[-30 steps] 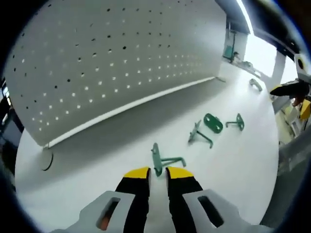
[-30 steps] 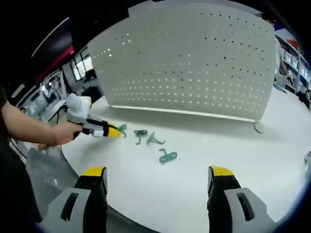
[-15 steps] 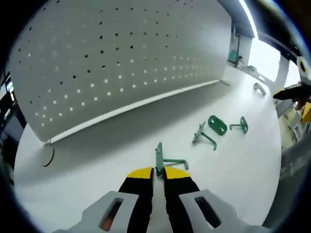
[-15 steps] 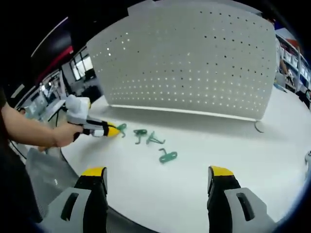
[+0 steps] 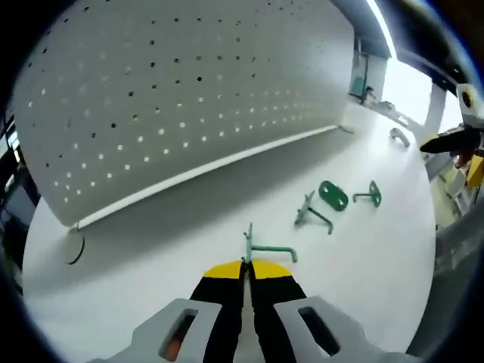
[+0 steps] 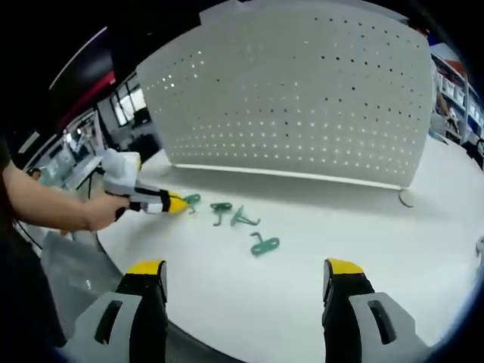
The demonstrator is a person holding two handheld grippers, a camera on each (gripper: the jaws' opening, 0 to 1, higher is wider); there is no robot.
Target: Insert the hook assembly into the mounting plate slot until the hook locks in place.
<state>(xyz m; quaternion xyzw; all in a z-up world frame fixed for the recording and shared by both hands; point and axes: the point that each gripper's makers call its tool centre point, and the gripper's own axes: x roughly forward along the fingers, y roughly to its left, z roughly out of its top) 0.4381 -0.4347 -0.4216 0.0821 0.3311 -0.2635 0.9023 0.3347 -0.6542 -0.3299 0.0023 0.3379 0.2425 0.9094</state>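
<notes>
Now clenched, left tongs (image 5: pixel 246 265) pinch the green hook (image 5: pixel 261 248), hiding its base; right tongs (image 6: pixel 246 276) gape

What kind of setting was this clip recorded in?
Probably a workshop or lab bench: a white table backed by a tall pegboard, green hooks lying loose on it, and shelving and windows behind. The left gripper pinches one hook.

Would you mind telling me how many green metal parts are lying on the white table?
4: one at the left gripper's tips, then a bracket, an oval plate and a small hook beyond.
</notes>
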